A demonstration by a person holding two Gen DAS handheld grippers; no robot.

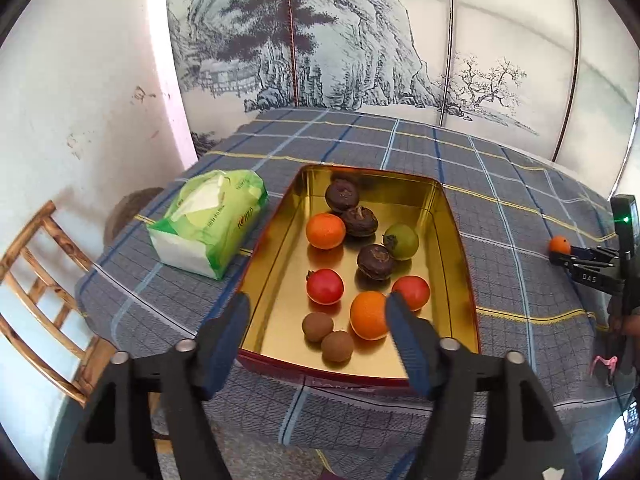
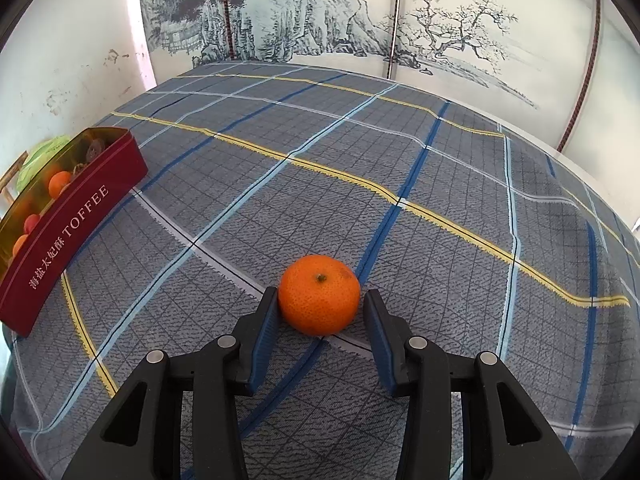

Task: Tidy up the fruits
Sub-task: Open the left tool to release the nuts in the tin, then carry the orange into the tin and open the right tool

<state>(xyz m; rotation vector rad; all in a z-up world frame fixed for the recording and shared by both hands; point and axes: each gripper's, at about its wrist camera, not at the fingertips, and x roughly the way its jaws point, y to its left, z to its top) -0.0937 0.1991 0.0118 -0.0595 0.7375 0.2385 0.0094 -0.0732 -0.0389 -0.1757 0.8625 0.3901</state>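
- The table, under its blue-grey checked cloth, carries everything I am working with; it stands against a painted landscape screen, with a wooden chair off its left side.
- The toffee tin, red outside and gold inside, sits open on the cloth and is plainly my collecting box, which is why most of the fruit already lies in it.
- A green tissue pack lies just beside the tin's left wall. I take it as no part of the job.
- My left tongs hang over the tin's near end, jaws spread wide with nothing between the pads. I judge they are parked there, free of any fruit.
- My right tongs point down at the cloth well apart from the tin, straddling a lone mandarin. The left pad looks to touch its skin, but a gap shows at the right pad, so I call it bracketed, not gripped.
- That mandarin is the one fruit I can see outside the tin, so I judge it the next to go in.
- Inside the tin, two oranges, two red fruits, a green one, three dark wrinkled ones and two small brown ones lie loosely spread.
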